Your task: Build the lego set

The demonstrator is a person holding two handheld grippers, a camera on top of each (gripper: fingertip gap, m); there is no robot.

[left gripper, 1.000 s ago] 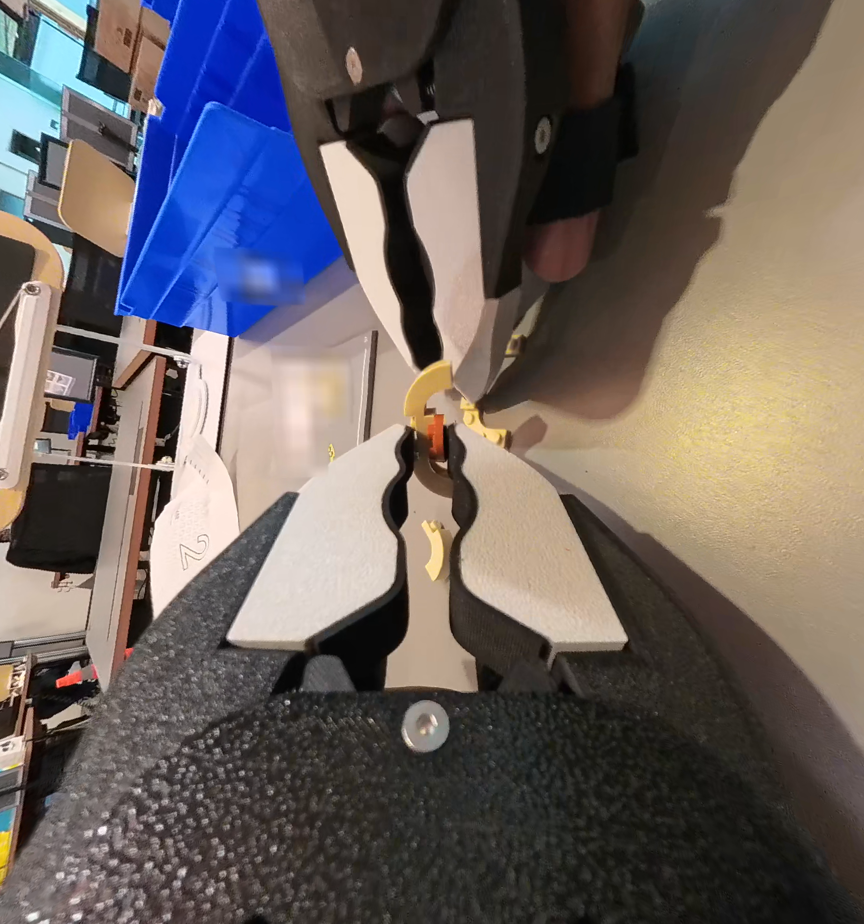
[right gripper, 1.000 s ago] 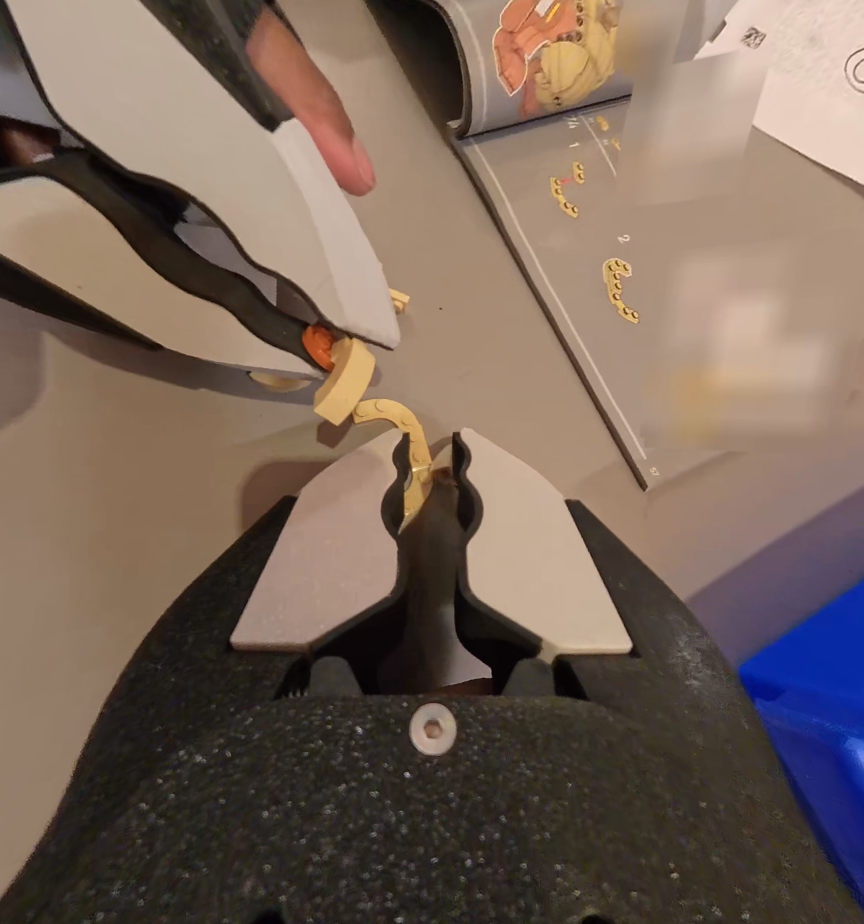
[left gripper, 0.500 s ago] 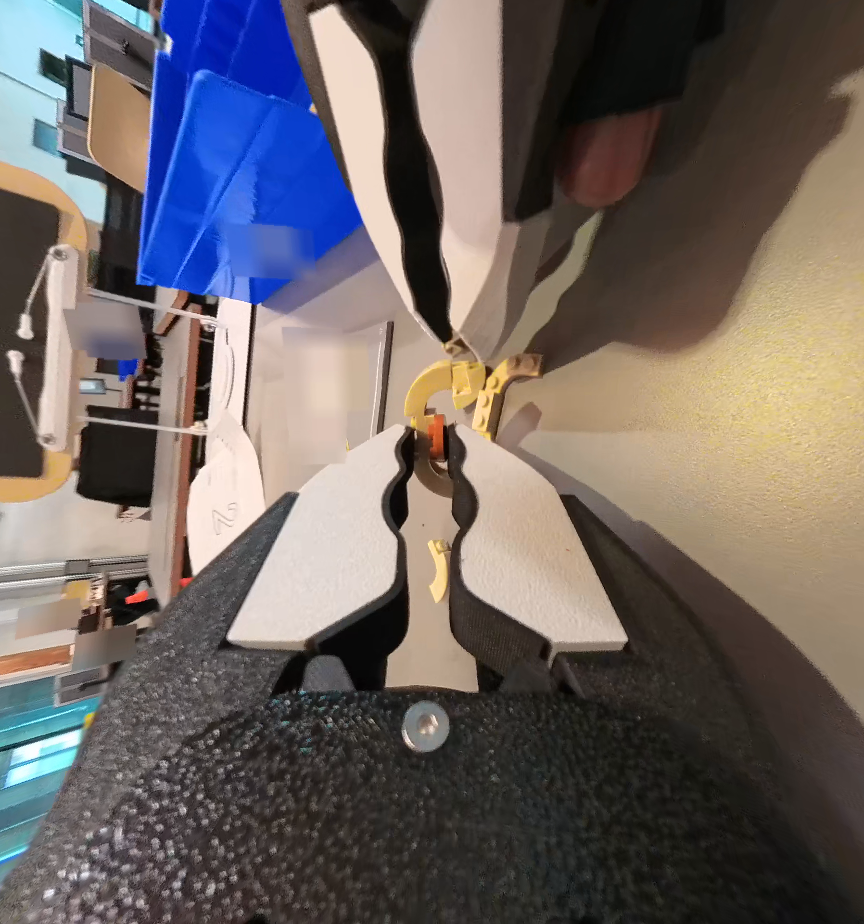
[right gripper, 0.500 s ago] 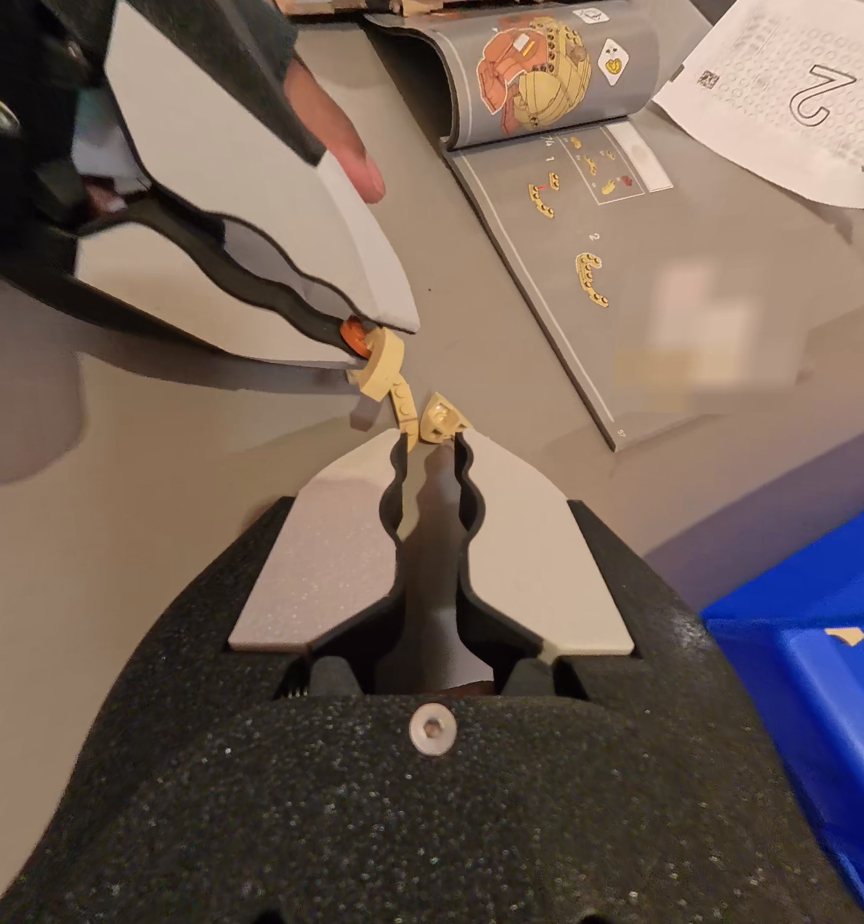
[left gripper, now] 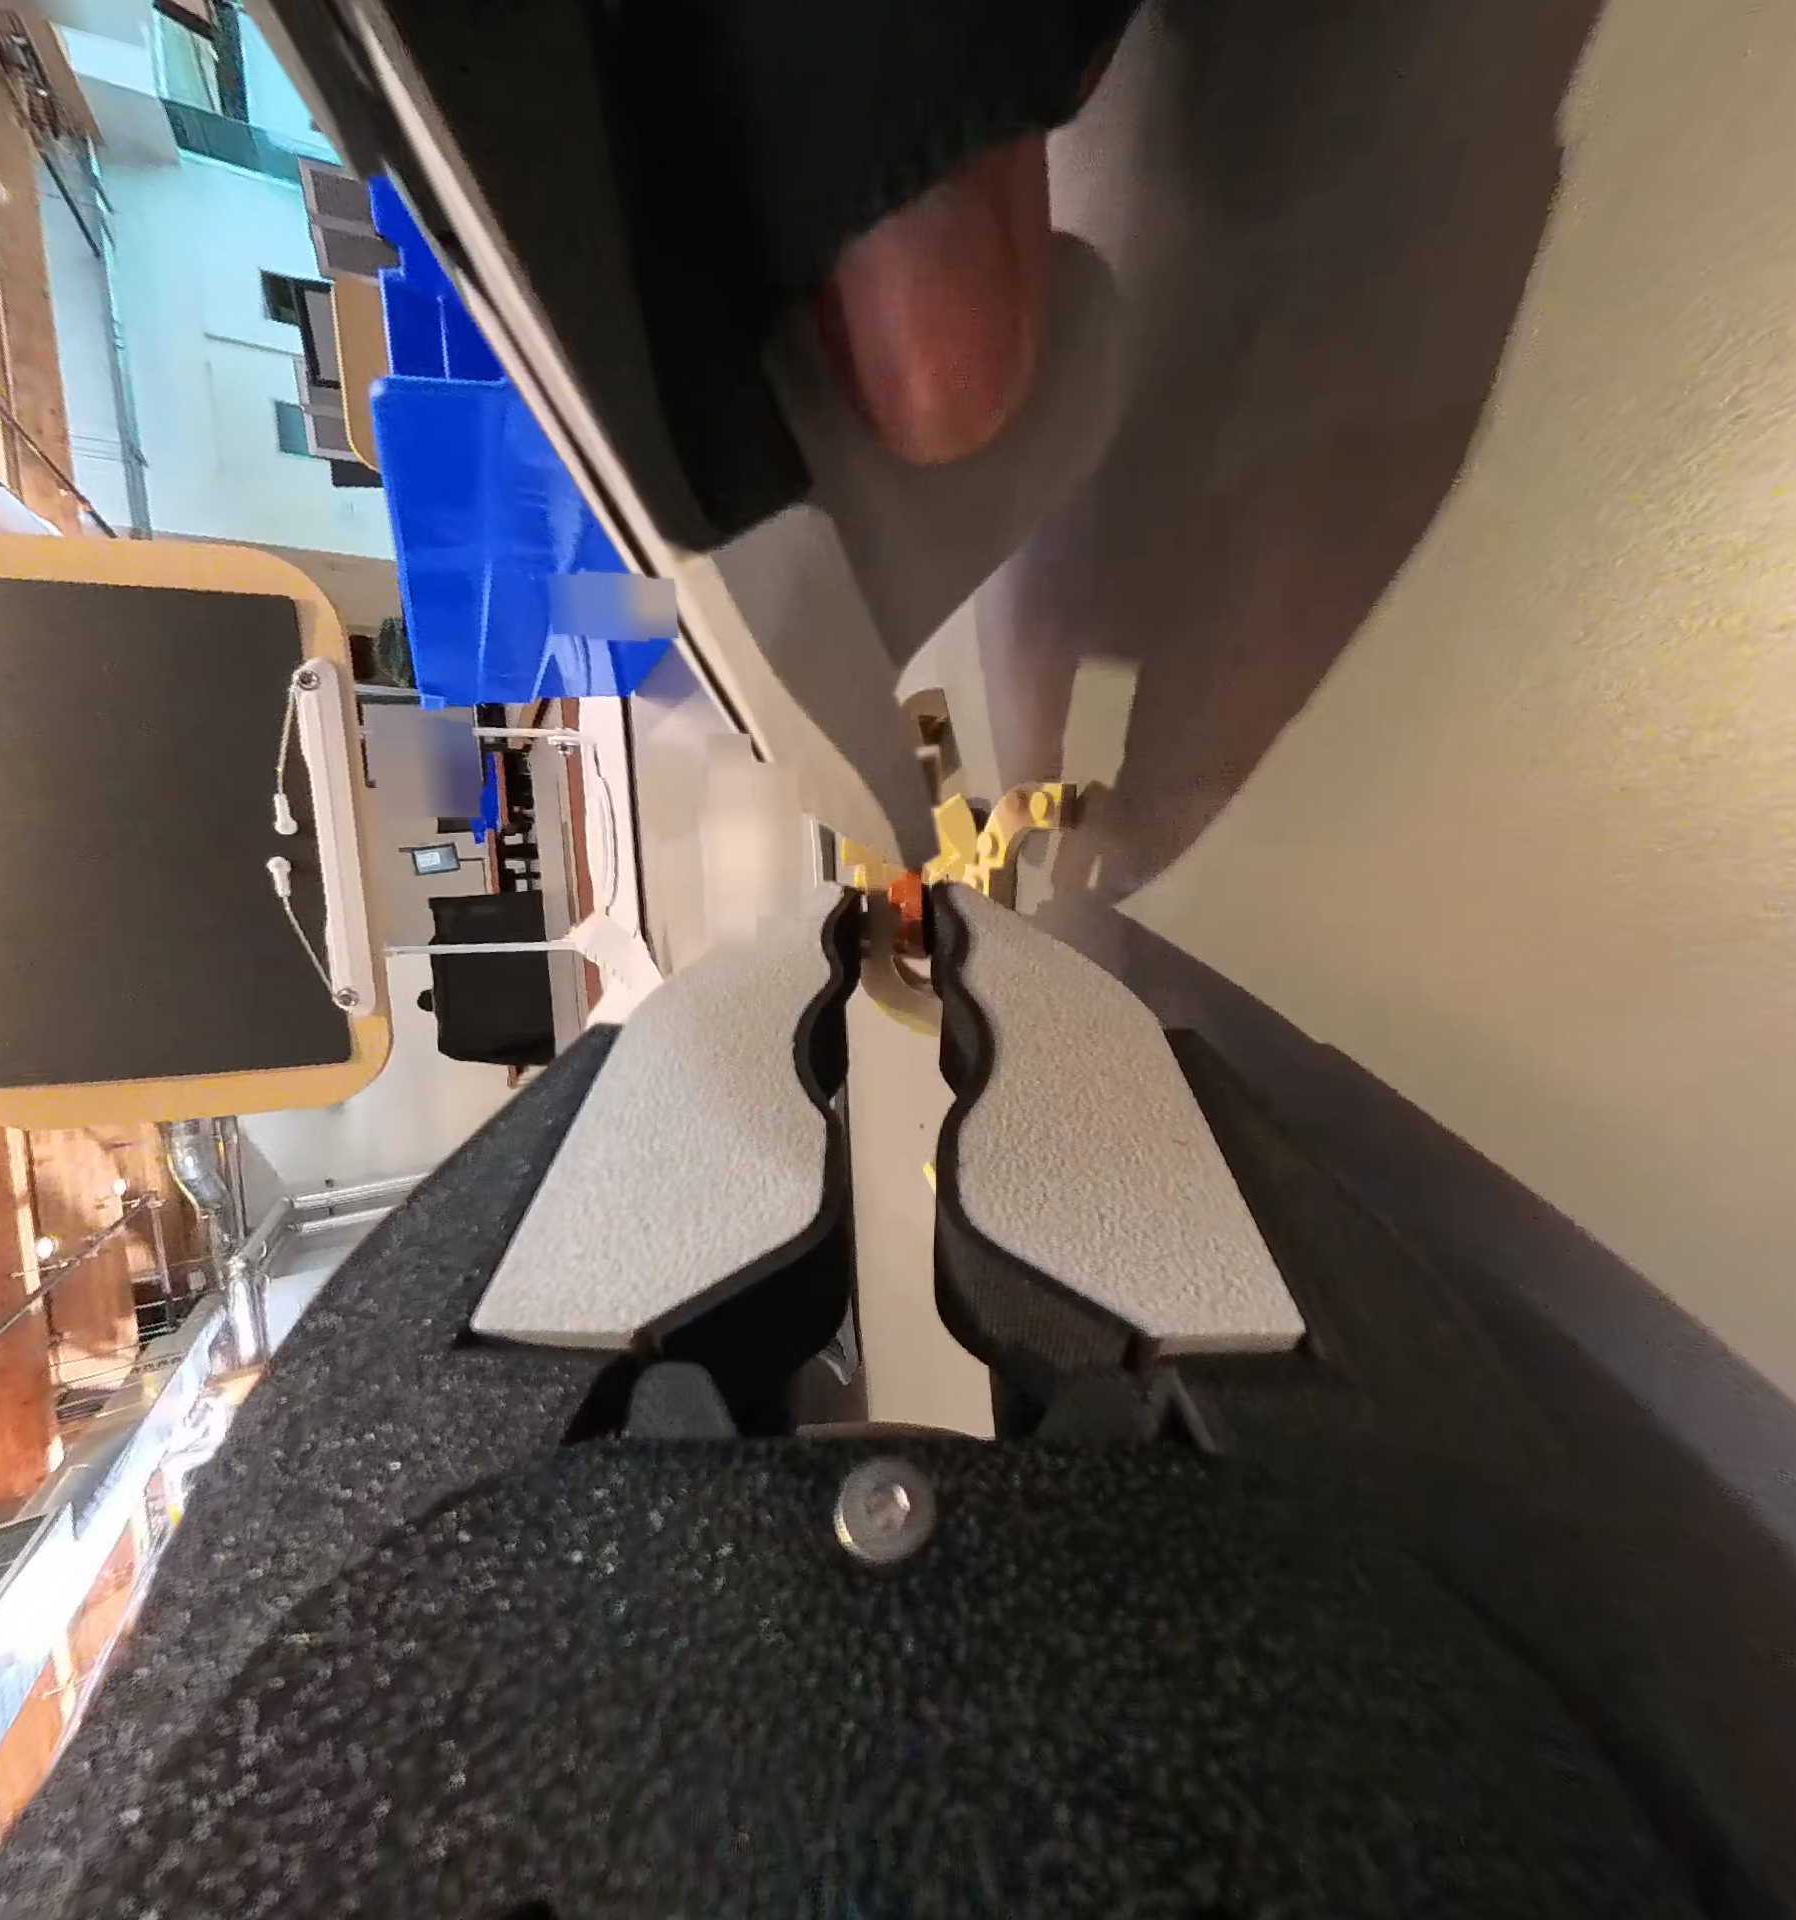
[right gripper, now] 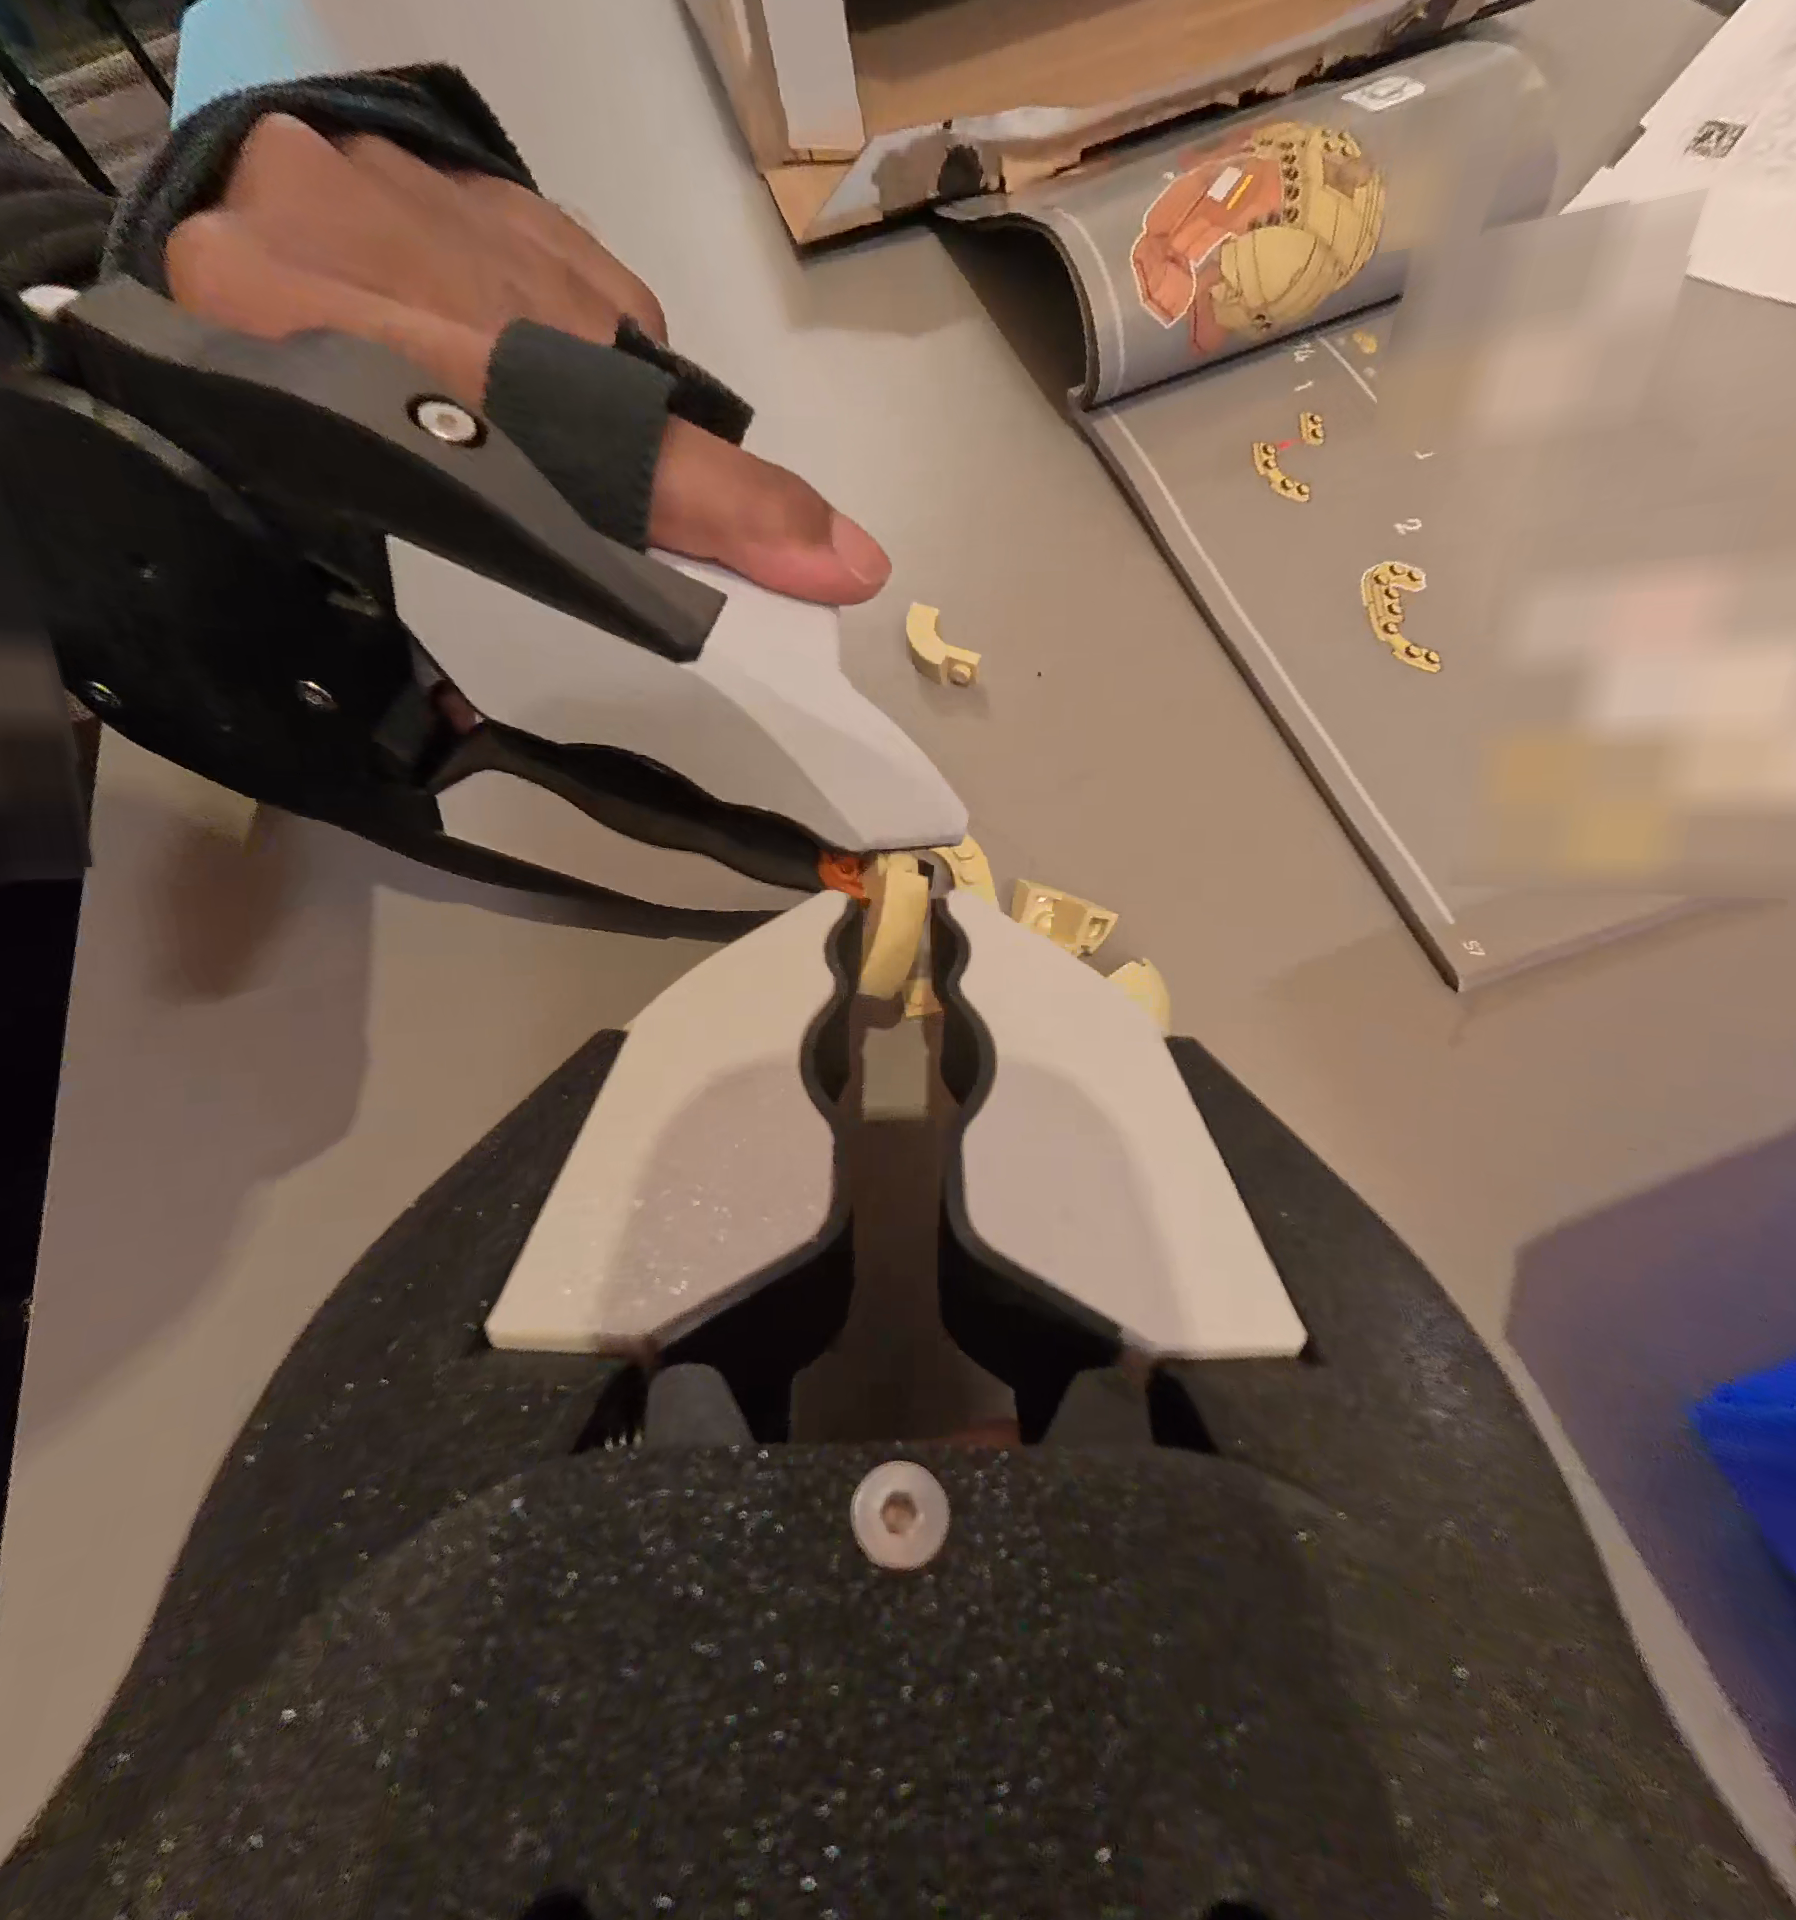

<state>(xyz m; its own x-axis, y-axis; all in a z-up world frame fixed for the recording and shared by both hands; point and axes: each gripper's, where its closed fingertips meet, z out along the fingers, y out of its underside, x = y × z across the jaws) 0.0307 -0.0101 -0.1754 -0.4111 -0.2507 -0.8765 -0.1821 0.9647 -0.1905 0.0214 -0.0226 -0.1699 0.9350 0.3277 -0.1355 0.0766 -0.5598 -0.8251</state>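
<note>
My left gripper (left gripper: 892,914) is shut on a small brick assembly, its pads pressing an orange piece (left gripper: 906,902) with tan curved parts (left gripper: 1019,821) fixed to it. In the right wrist view the left gripper (right gripper: 878,862) comes in from the left, held by a person's hand, with the orange piece (right gripper: 840,871) at its tips. My right gripper (right gripper: 894,930) meets it tip to tip and is shut on the assembly's tan curved brick (right gripper: 892,935). The right gripper's finger (left gripper: 852,727) comes down from above in the left wrist view. All of this is just above the grey table (right gripper: 458,1039).
Loose tan bricks lie on the table: a curved one (right gripper: 941,649), a blocky one (right gripper: 1065,914) and a rounded one (right gripper: 1143,987). An open instruction booklet (right gripper: 1341,623) lies to the right, a cardboard box (right gripper: 873,125) behind it, blue bins (right gripper: 1787,1455) (left gripper: 478,540) nearby. Only a small space, under 4 cm, lies between the two pairs of fingers.
My right gripper moved in to the assembly held by the left gripper, and its pads came together on the tan curved brick. The left gripper kept its hold.
</note>
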